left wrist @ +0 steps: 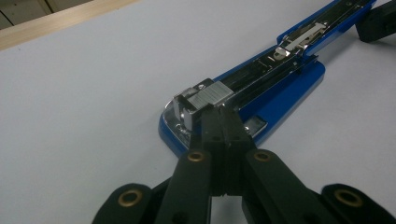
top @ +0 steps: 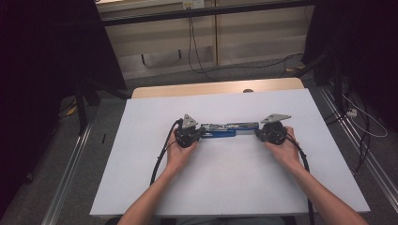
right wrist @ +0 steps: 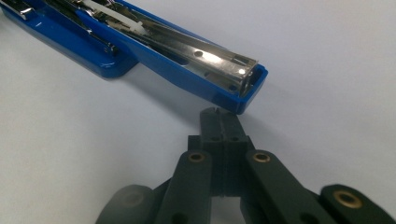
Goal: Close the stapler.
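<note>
A blue stapler (top: 227,129) lies swung open and flat on the white table top (top: 225,183), its metal magazine facing up. My left gripper (top: 202,132) is at the stapler's left end. In the left gripper view the stapler (left wrist: 280,79) stretches away and my left gripper (left wrist: 223,114) is shut, jaws together, tips against the metal head of the magazine, nothing between them. My right gripper (top: 258,132) is at the right end. In the right gripper view it (right wrist: 219,116) is shut and empty, tips just short of the blue cover end of the stapler (right wrist: 187,65).
A wooden strip (top: 216,88) runs along the table's far edge. Beyond it are grey floor, cables (top: 197,61) and dark stands at both sides. A black cable (top: 159,159) trails from the left gripper across the table. The far gripper (left wrist: 378,23) shows in the left gripper view's top right corner.
</note>
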A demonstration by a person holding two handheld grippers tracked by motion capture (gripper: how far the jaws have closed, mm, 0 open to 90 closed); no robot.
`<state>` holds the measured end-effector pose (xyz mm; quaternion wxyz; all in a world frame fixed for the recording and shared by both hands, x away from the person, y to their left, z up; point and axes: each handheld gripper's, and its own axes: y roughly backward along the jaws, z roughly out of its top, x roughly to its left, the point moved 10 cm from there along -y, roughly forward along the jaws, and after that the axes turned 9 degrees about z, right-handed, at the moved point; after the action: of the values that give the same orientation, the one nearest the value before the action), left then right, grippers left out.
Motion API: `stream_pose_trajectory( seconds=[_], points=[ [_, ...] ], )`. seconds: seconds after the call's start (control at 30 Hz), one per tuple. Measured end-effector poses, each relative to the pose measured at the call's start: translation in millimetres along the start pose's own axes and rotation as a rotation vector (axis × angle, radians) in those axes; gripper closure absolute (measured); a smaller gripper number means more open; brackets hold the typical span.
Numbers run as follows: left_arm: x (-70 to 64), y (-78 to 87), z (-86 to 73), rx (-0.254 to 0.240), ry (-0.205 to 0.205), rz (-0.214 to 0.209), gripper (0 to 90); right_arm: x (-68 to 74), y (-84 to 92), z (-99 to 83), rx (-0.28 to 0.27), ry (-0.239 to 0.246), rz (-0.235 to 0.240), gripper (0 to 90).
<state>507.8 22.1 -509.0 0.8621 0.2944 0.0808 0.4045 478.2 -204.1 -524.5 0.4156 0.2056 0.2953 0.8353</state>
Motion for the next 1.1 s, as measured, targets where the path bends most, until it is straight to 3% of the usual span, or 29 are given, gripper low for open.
stream_pose_trajectory(
  seconds=[0.37,0.43,0.67,0.73,1.1],
  points=[
    [-1.4,-0.4,0.3,-0.005,0.016,-0.013,90.0,-0.5,-2.2,1.8,-0.010,0.001,-0.003,90.0],
    [-0.2,-0.2,0.0,-0.002,0.001,-0.008,90.0,-0.5,-2.5,2.0,-0.012,0.001,-0.003,90.0],
    [-1.4,-0.4,0.2,-0.006,0.016,-0.010,90.0,-0.8,-2.6,2.4,-0.017,-0.006,-0.003,90.0],
    [-0.1,-0.1,-0.1,-0.003,-0.002,-0.006,90.0,-1.0,-2.6,2.9,-0.020,-0.006,-0.004,90.0],
    [-0.4,-0.4,0.4,-0.007,0.005,-0.004,90.0,-1.4,-1.5,6.8,-0.054,-0.012,-0.005,90.0]
  ],
)
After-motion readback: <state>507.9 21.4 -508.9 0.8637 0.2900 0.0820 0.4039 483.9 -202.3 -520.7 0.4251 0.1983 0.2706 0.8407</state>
